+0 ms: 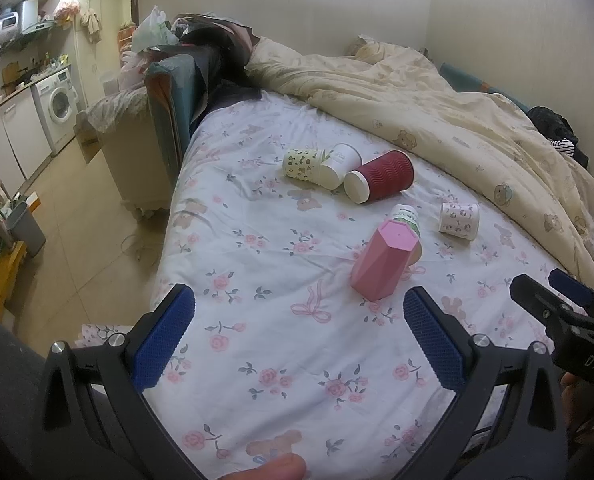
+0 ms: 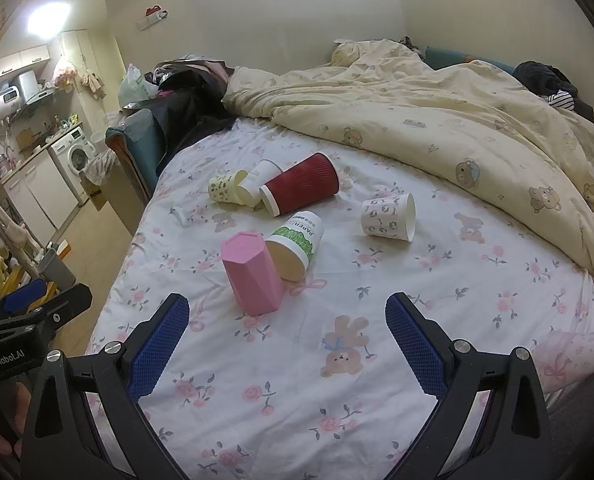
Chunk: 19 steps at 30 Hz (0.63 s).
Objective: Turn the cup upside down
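A pink faceted cup [image 1: 381,262] [image 2: 253,276] stands upside down on the floral bed sheet [image 1: 281,360] [image 2: 377,384]. A green-printed paper cup [image 1: 407,220] [image 2: 297,244] lies on its side against it. A dark red ribbed cup [image 1: 381,178] [image 2: 301,188], a yellow patterned cup [image 1: 303,164] [image 2: 225,188], a white cup [image 1: 343,162] [image 2: 257,182] and a bear-print cup [image 1: 459,220] [image 2: 389,216] lie on their sides. My left gripper [image 1: 299,320] is open and empty, short of the pink cup. My right gripper [image 2: 287,328] is open and empty, just in front of it.
A cream bear-print duvet [image 1: 457,112] [image 2: 437,120] is bunched along the far and right side of the bed. Dark bags and clothes [image 1: 201,64] pile at the bed's far left. The bed's left edge drops to a tiled floor [image 1: 81,216] with a grey bin [image 1: 29,228].
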Motion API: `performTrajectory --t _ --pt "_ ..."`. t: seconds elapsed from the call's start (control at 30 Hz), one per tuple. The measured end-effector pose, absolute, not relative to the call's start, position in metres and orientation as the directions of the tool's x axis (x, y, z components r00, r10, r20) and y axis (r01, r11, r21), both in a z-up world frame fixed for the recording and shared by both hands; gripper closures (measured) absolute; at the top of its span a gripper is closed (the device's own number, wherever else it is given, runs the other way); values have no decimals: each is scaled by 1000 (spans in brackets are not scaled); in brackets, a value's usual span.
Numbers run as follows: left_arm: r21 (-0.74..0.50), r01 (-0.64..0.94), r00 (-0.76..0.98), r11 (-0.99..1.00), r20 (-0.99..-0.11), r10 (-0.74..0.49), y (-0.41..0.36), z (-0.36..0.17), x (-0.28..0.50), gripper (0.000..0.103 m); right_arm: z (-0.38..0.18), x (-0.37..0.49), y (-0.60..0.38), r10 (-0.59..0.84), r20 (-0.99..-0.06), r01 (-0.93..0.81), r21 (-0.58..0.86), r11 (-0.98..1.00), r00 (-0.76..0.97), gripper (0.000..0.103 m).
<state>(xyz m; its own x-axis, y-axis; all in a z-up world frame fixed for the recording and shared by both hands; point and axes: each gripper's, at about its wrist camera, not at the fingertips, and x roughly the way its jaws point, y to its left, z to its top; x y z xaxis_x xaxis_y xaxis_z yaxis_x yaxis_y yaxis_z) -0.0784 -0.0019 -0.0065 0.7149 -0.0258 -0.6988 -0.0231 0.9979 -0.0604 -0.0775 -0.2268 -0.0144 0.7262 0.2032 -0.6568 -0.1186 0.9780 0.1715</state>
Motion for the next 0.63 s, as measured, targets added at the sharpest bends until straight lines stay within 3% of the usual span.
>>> performTrajectory --t 0.63 --pt "-58 -27 714 998 -700 -21 -7 -8 -80 0 -15 -77 -227 205 -657 -118 174 978 726 2"
